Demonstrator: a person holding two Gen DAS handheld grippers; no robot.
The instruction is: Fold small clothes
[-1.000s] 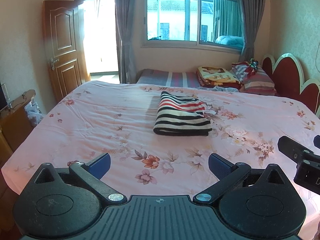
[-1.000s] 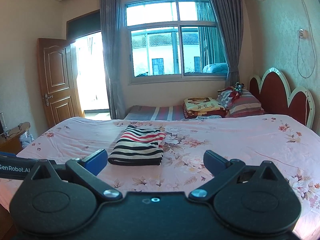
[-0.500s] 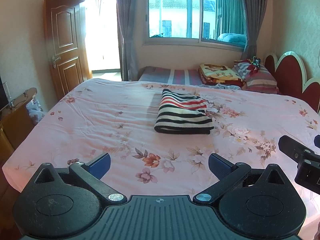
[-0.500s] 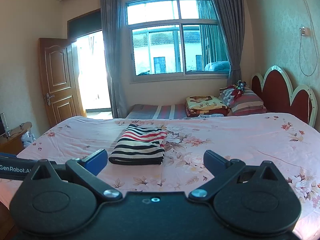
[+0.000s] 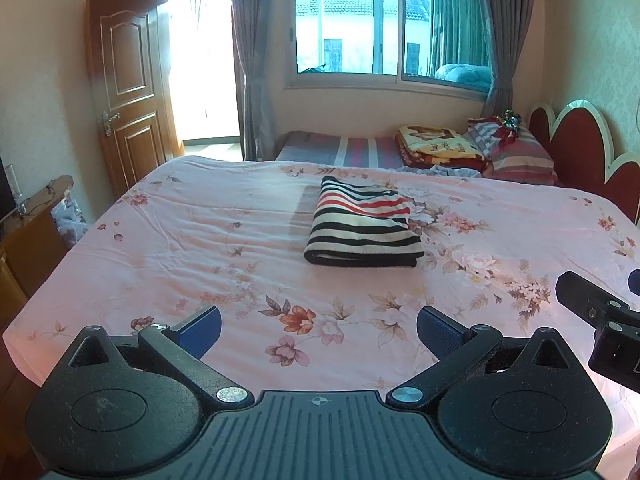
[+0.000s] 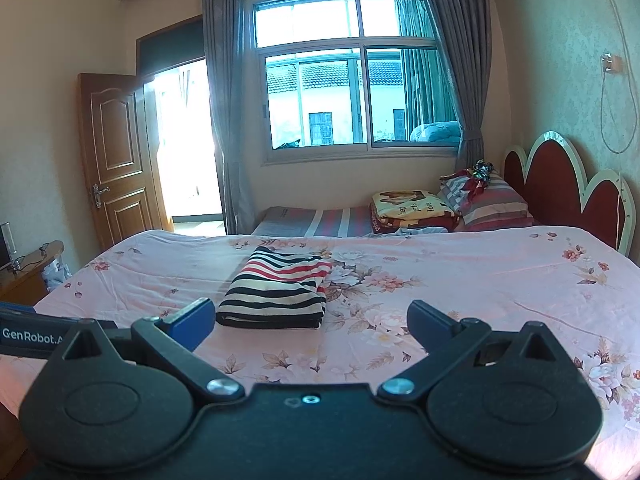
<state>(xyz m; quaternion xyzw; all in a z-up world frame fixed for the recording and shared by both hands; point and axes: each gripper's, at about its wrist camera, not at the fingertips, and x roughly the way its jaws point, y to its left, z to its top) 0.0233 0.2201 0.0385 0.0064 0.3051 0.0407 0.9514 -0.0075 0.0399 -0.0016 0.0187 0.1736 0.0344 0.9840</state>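
Note:
A striped garment (image 5: pixel 364 226) in black, white and red lies folded into a neat rectangle on the pink floral bedspread (image 5: pixel 240 232). It also shows in the right wrist view (image 6: pixel 276 292). My left gripper (image 5: pixel 318 330) is open and empty, held back over the near part of the bed, well short of the garment. My right gripper (image 6: pixel 310 322) is open and empty, also back from the garment, which lies ahead and a little left of it. The right gripper's finger shows at the right edge of the left wrist view (image 5: pixel 592 308).
A red headboard (image 5: pixel 580 148) stands at the right with pillows (image 5: pixel 516 152) and a folded blanket (image 5: pixel 436 144). A wooden door (image 5: pixel 128 92) and a wooden cabinet (image 5: pixel 28 236) are on the left. A window with grey curtains (image 5: pixel 388 28) fills the far wall.
Both grippers have drawn back and tilted up slightly; the garment sits a little lower in both views. It has not moved on the bed. Both grippers stay open.

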